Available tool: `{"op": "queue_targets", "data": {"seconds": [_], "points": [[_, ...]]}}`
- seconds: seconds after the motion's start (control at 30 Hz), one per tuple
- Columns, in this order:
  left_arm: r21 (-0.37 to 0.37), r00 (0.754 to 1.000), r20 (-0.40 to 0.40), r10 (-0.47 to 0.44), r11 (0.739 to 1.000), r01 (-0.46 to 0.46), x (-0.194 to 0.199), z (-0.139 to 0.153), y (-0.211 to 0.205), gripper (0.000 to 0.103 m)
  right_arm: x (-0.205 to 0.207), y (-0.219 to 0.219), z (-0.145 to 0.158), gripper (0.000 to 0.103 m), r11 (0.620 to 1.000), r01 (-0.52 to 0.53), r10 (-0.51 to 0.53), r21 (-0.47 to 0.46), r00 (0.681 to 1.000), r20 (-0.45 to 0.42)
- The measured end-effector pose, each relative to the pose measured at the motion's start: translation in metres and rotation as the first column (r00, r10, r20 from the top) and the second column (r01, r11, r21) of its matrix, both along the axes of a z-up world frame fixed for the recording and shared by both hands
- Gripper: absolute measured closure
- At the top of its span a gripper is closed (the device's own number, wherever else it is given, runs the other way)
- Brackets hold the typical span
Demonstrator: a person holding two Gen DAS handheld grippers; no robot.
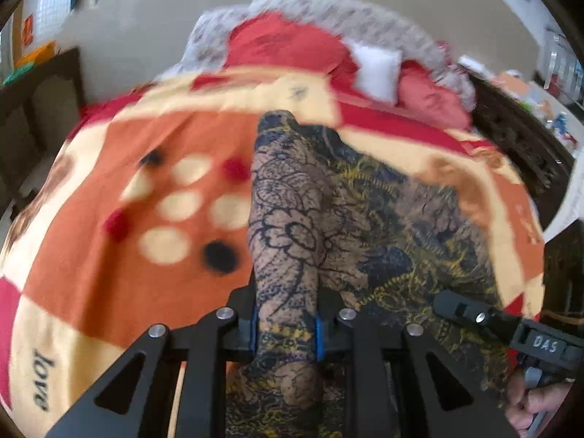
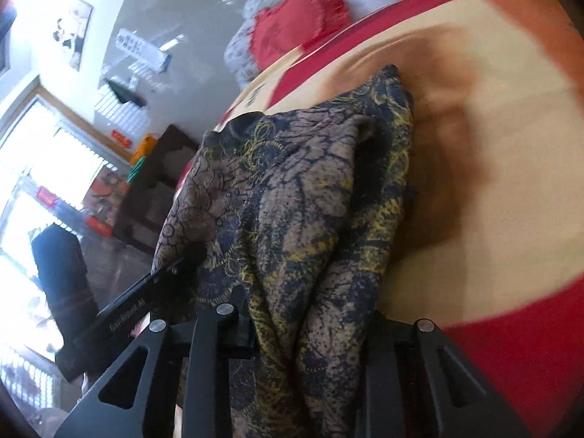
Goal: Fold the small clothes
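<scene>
Left gripper (image 1: 286, 332) clamped on bunched fold of brown, navy and yellow patterned cloth garment (image 1: 383, 219). Right gripper (image 2: 314, 332) grasping same garment (image 2: 292, 189) over orange, cream and red fleece blanket (image 1: 109, 273).

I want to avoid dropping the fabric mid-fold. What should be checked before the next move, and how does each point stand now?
1. Left gripper clamped on the patterned garment: ok, a bunched strip sits between the blue pads.
2. Right gripper clamped on the same garment: ok, cloth fills the jaws.
3. Both grips on matching corners: cannot tell, edges are bunched.
4. Garment free of the blanket: not ok, most of it lies on it.
5. Pillows away from the fold area: ok.
</scene>
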State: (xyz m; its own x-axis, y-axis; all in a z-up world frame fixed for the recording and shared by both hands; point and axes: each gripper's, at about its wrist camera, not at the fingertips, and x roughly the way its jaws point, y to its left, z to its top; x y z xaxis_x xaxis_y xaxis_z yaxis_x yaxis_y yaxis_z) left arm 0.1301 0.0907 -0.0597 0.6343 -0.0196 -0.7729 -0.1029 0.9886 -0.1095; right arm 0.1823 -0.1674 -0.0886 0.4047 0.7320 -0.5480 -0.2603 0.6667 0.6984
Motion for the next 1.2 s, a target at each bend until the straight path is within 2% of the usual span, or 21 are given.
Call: {"op": "queue_targets", "data": {"seconds": [0.03, 0.07, 0.1, 0.13, 0.2, 0.27, 0.33, 0.4, 0.47, 0.53, 0.6, 0.67, 0.73, 0.77, 0.8, 0.83, 0.9, 1.03, 1.1, 1.17, 1.2], "points": [[-0.005, 0.998, -0.060, -0.015, 1.000, 0.015, 0.004, -0.013, 0.008, 0.072, 0.002, 0.013, -0.001, 0.063, 1.000, -0.018, 0.018, -0.015, 1.000, -0.002], [-0.015, 0.996, -0.082, -0.031, 0.999, 0.030, 0.005, -0.021, 0.011, 0.066, 0.003, 0.025, -0.002, 0.062, 0.998, -0.031, 0.031, -0.046, 1.000, -0.005], [-0.018, 0.998, -0.047, -0.042, 0.999, 0.041, 0.003, -0.024, 0.016, 0.055, 0.004, 0.034, -0.005, 0.061, 0.995, -0.029, 0.028, -0.097, 1.000, -0.013], [-0.009, 0.998, -0.039, -0.043, 0.999, 0.042, 0.003, -0.023, 0.018, 0.043, 0.005, 0.034, -0.008, 0.058, 0.994, -0.022, 0.020, -0.105, 0.999, -0.026], [-0.041, 0.998, -0.043, -0.036, 0.999, 0.034, 0.001, -0.015, 0.028, 0.042, 0.007, 0.022, -0.014, 0.057, 0.999, -0.004, 0.000, -0.039, 0.995, -0.095], [-0.063, 1.000, -0.005, -0.015, 0.998, 0.015, -0.005, -0.001, 0.037, 0.042, 0.002, 0.007, -0.010, 0.056, 1.000, -0.001, 0.002, 0.006, 0.989, -0.145], [-0.055, 0.997, 0.074, 0.018, 0.998, -0.014, -0.014, 0.022, 0.043, 0.041, -0.009, -0.008, 0.011, 0.055, 1.000, -0.001, -0.002, -0.024, 0.995, -0.099], [-0.054, 0.992, 0.120, 0.032, 0.998, -0.026, -0.015, 0.037, 0.042, 0.038, -0.025, -0.016, 0.041, 0.055, 0.994, 0.024, -0.024, -0.110, 1.000, 0.006], [-0.033, 0.988, 0.148, 0.035, 0.999, -0.031, -0.008, 0.046, 0.032, 0.034, -0.037, -0.008, 0.070, 0.056, 0.965, 0.070, -0.037, -0.251, 0.990, 0.134], [0.011, 0.987, 0.159, 0.039, 0.999, -0.041, 0.005, 0.045, 0.018, 0.031, -0.040, 0.018, 0.093, 0.059, 0.924, 0.077, 0.007, -0.373, 0.975, 0.220], [0.014, 0.993, 0.113, 0.028, 0.999, -0.029, 0.025, 0.033, 0.007, 0.032, -0.038, 0.050, 0.100, 0.065, 0.894, 0.075, 0.053, -0.441, 0.961, 0.270], [-0.008, 0.997, 0.070, 0.036, 0.999, -0.035, 0.037, 0.010, 0.006, 0.032, -0.023, 0.079, 0.090, 0.066, 0.868, 0.074, 0.057, -0.491, 0.967, 0.248], [0.009, 0.998, 0.009, 0.064, 0.998, -0.064, 0.048, -0.018, 0.005, 0.033, -0.003, 0.093, 0.060, 0.073, 0.817, 0.085, 0.028, -0.570, 0.982, 0.186], [0.002, 0.997, -0.023, 0.080, 0.997, -0.080, 0.050, -0.034, 0.007, 0.033, 0.006, 0.095, 0.036, 0.078, 0.767, 0.099, 0.010, -0.634, 0.986, 0.166], [-0.007, 0.997, -0.007, 0.083, 0.997, -0.083, 0.048, -0.036, 0.008, 0.032, 0.007, 0.088, 0.017, 0.084, 0.756, 0.107, 0.000, -0.645, 0.987, 0.163], [-0.005, 0.996, 0.011, 0.085, 0.996, -0.085, 0.047, -0.033, 0.007, 0.032, 0.006, 0.081, 0.009, 0.091, 0.780, 0.134, -0.014, -0.612, 0.980, 0.197], [0.012, 0.997, -0.002, 0.078, 0.997, -0.078, 0.049, -0.034, 0.005, 0.030, 0.004, 0.071, 0.007, 0.091, 0.812, 0.136, -0.019, -0.568, 0.978, 0.208], [0.007, 0.998, -0.045, 0.048, 0.999, -0.048, 0.058, -0.031, 0.003, 0.022, 0.008, 0.066, 0.010, 0.090, 0.837, 0.095, 0.000, -0.539, 0.985, 0.175], [-0.002, 0.998, -0.046, 0.048, 0.999, -0.048, 0.062, -0.021, 0.006, 0.022, 0.010, 0.062, 0.022, 0.090, 0.845, 0.090, -0.021, -0.527, 0.991, 0.135], [0.002, 0.997, 0.024, 0.069, 0.998, -0.069, 0.064, -0.003, 0.011, 0.019, 0.009, 0.063, 0.043, 0.084, 0.839, 0.152, -0.064, -0.523, 0.981, 0.182], [0.029, 0.996, 0.042, 0.081, 0.996, -0.083, 0.071, 0.003, 0.012, 0.012, 0.011, 0.065, 0.053, 0.081, 0.823, 0.197, -0.091, -0.533, 0.972, 0.218]]}}
